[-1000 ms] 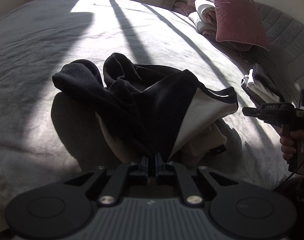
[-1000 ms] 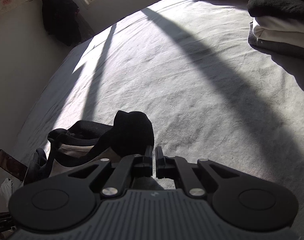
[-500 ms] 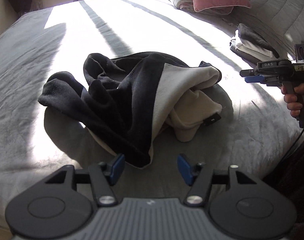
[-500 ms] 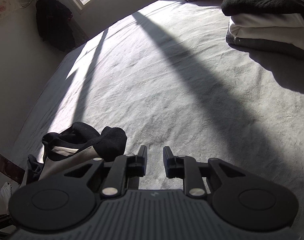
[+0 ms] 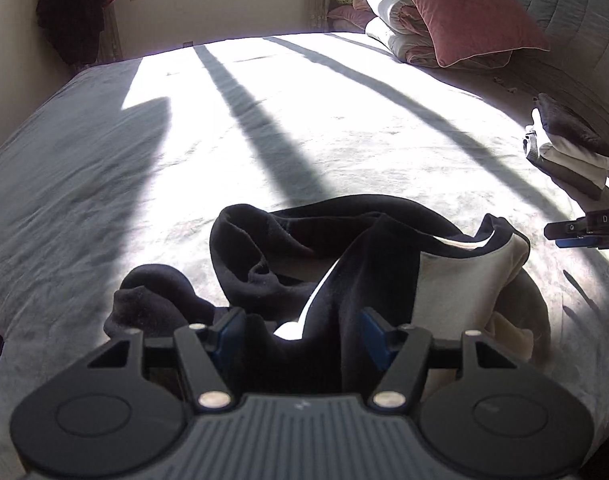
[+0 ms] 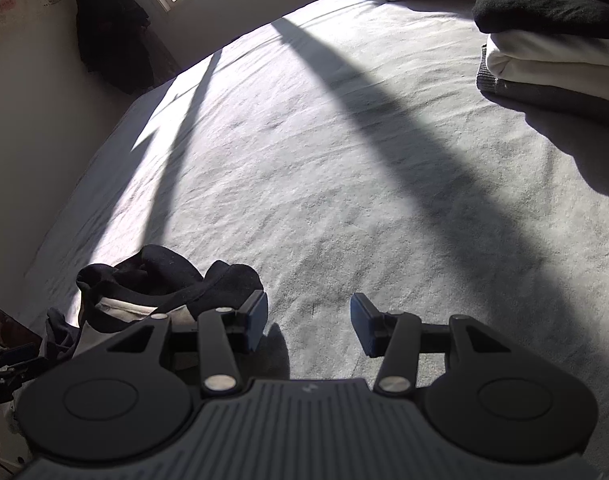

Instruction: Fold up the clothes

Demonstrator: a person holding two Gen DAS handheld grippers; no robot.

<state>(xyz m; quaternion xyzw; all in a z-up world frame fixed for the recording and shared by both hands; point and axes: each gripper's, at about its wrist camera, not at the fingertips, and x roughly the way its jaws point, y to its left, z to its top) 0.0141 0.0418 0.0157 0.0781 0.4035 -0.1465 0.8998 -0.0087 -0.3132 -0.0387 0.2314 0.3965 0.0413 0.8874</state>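
Right gripper (image 6: pixel 307 326) spread wider; left gripper (image 5: pixel 300 330) now straddles garment (image 5: pixel 376 264).

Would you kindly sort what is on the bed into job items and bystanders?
Job: black-and-cream garment; left claw; right claw; stack of folded clothes.
Bystanders: pink pillow; rolled duvet; dark clothes hanging by the window.

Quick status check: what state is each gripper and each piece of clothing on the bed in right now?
left gripper: open, jaws straddling a fold of the garment, not clamped.
right gripper: open, over bare bedcover, holding nothing.
black and cream garment: crumpled in a heap, unfolded.
stack of clothes: folded, piled near the headboard.
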